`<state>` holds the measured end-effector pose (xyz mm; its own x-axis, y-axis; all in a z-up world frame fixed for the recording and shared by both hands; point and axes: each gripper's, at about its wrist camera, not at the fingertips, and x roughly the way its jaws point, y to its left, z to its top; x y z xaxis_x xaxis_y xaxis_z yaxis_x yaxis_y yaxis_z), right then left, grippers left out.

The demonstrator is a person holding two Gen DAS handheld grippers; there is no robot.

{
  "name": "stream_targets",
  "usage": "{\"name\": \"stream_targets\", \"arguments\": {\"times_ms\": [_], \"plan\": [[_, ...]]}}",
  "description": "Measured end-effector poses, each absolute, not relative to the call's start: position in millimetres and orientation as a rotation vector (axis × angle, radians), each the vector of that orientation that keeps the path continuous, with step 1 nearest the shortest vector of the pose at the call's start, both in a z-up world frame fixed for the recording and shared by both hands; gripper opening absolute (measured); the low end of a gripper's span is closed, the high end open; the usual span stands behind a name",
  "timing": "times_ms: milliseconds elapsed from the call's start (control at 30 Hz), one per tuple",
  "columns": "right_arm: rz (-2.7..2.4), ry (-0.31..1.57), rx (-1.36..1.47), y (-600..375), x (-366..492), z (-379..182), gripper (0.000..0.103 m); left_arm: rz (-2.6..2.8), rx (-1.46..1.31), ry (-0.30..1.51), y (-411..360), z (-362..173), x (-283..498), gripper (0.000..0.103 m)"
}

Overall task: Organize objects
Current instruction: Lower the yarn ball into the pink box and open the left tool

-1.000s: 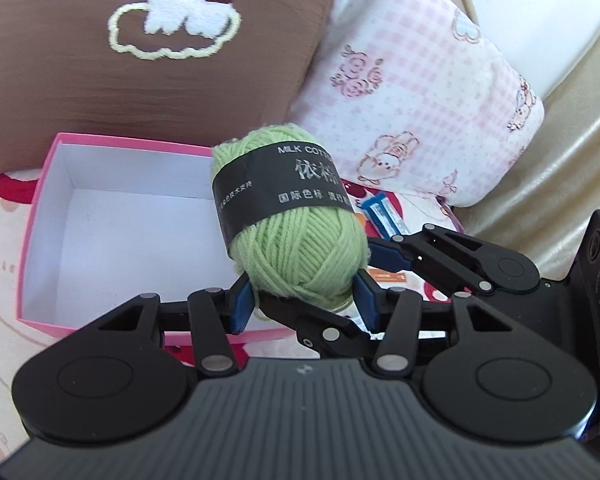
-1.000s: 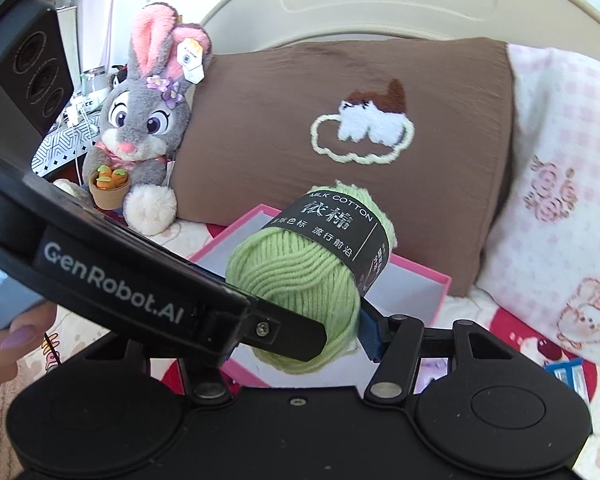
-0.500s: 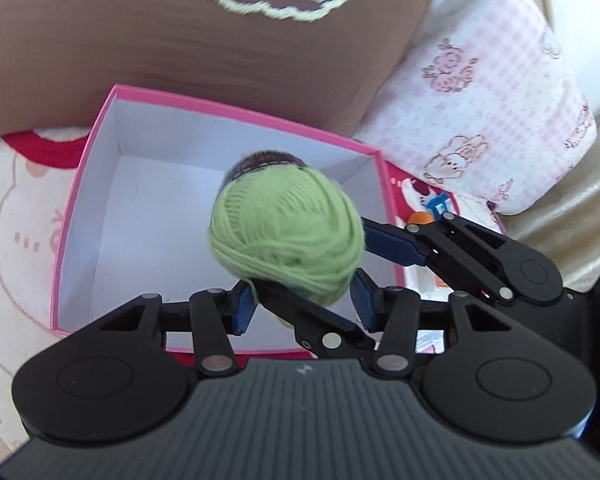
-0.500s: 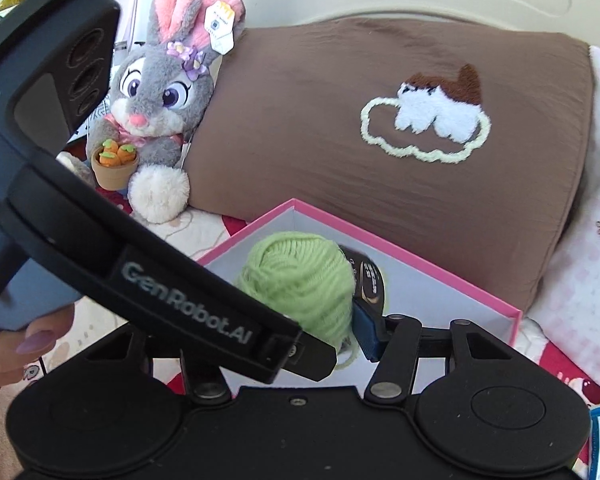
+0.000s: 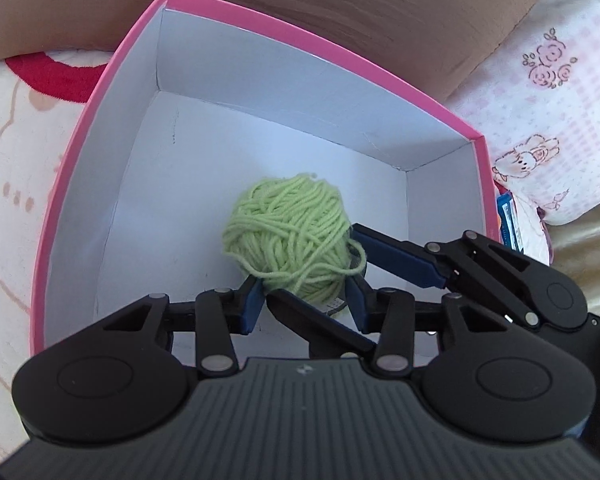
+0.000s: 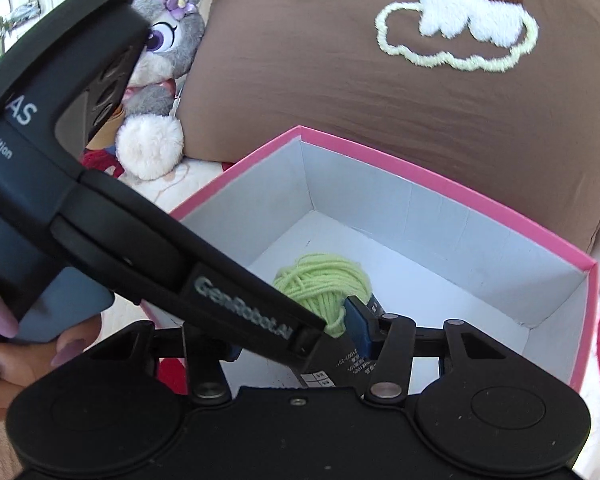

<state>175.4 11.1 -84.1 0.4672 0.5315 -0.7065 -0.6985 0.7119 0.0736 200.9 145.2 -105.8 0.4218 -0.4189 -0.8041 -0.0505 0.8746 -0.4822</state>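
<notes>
A green yarn ball with a black label band sits low inside the pink box with white inner walls. My left gripper is shut on the yarn ball, its blue pads on both sides. My right gripper is shut on the same yarn ball from the right side; one right finger shows in the left wrist view. The left gripper's body hides the right gripper's left finger. The box also shows in the right wrist view.
A brown pillow with a white cloud patch lies right behind the box. A pink checked pillow lies to its right. A grey bunny plush sits at the left. A blue packet lies beside the box's right wall.
Both grippers have carried the yarn ball forward and down, from above the box's front edge to deep inside the box. The ball has tipped so its label faces downward.
</notes>
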Motion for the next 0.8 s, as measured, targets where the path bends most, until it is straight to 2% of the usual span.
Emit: {"name": "stream_targets", "arguments": {"times_ms": [433, 567, 700, 800], "plan": [[0.711, 0.91, -0.259, -3, 199, -105, 0.06, -0.153, -0.398, 0.994, 141, -100, 217, 0.041], [0.68, 0.952, -0.272, 4, 213, -112, 0.068, -0.134, -0.388, 0.956, 139, -102, 222, 0.041], [0.655, 1.024, -0.281, 10, 222, -116, 0.071, -0.13, -0.412, 0.946, 141, -104, 228, 0.041], [0.649, 1.033, -0.332, 19, 220, -115, 0.065, -0.118, -0.415, 0.949, 144, -103, 227, 0.042]]}}
